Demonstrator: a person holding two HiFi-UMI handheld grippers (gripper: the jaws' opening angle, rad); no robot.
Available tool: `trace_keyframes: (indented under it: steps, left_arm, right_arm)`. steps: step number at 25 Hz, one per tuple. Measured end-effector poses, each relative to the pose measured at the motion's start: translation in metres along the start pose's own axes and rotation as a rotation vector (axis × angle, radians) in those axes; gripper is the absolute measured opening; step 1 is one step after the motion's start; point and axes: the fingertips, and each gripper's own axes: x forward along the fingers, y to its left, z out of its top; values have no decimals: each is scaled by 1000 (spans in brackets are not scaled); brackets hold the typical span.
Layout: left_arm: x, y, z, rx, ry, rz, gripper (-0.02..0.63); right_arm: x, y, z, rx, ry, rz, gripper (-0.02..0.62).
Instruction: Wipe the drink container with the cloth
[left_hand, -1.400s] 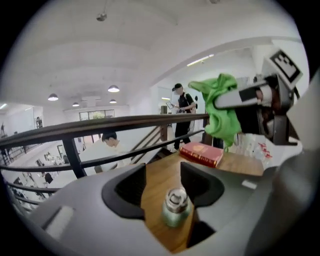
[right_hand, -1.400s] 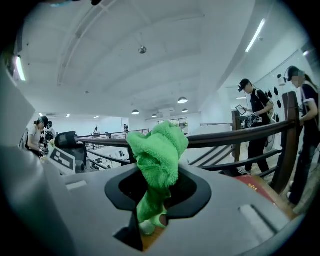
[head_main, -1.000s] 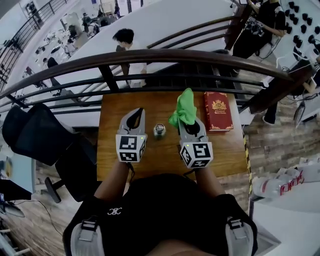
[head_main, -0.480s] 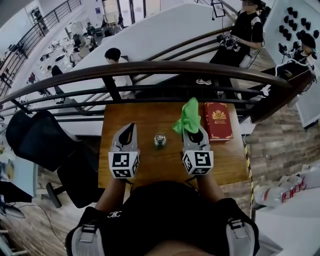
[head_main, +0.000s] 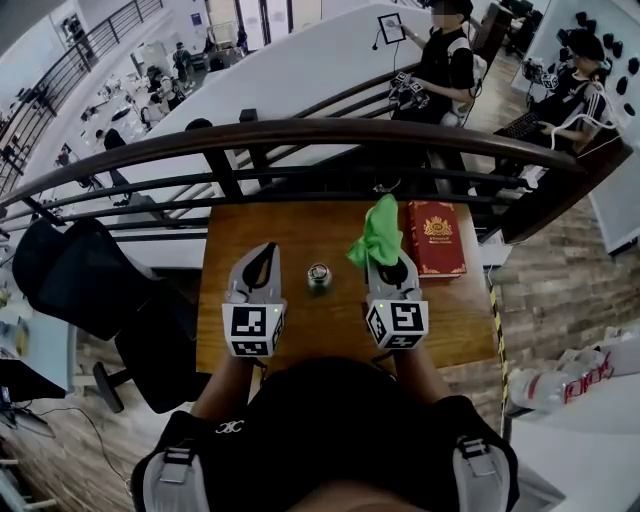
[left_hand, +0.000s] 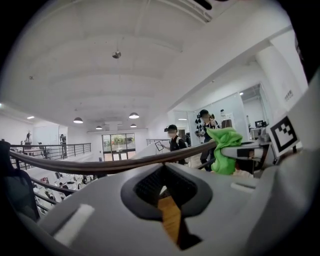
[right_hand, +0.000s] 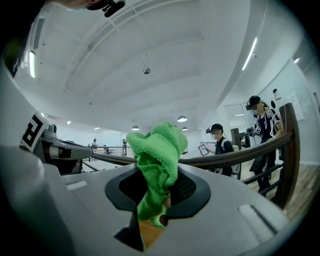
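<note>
On the wooden table (head_main: 300, 225), head view first: the drink container (head_main: 319, 276), a small metal can, stands upright near the middle, and nothing is touching it. The left gripper (head_main: 264, 250) sits to its left and the right gripper (head_main: 386, 258) to its right, both just beside the can with their noses pointing towards the railing (head_main: 300, 135). A bright green cloth (head_main: 378, 232) sprouts from the right gripper's tip and fans out above the table. A red book (head_main: 435, 238) lies flat at the table's right side, just beyond that gripper. A black chair (head_main: 70, 280) stands off to the left, and people are standing past the railing.

Over to the left gripper view: the jaws are pressed together with nothing between them. Only a sliver of the wooden tabletop shows through the gap below them. The green cloth and the other gripper's marker cube show at the right, and the dark rail curves across behind.

Now the right gripper view: the jaws are clamped on the cloth. Its bunched lower end is pinched between the pads and the loose folds stand up above them. The can is not in sight from here. The left gripper shows at the left edge, and the rail and the people fill the background.
</note>
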Motion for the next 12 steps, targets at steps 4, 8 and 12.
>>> trace_keyframes:
  steps: [4, 8, 12]
  left_arm:
    - [1, -2, -3, 2, 5, -4, 54]
    - [4, -1, -10, -15, 25, -3, 54]
    - [7, 0, -14, -34, 39, -10, 54]
  right_arm:
    - [-2, -1, -1, -7, 6, -12, 92]
    - [0, 0, -2, -15, 10, -6, 92]
    - [4, 4, -4, -18, 16, 3, 92]
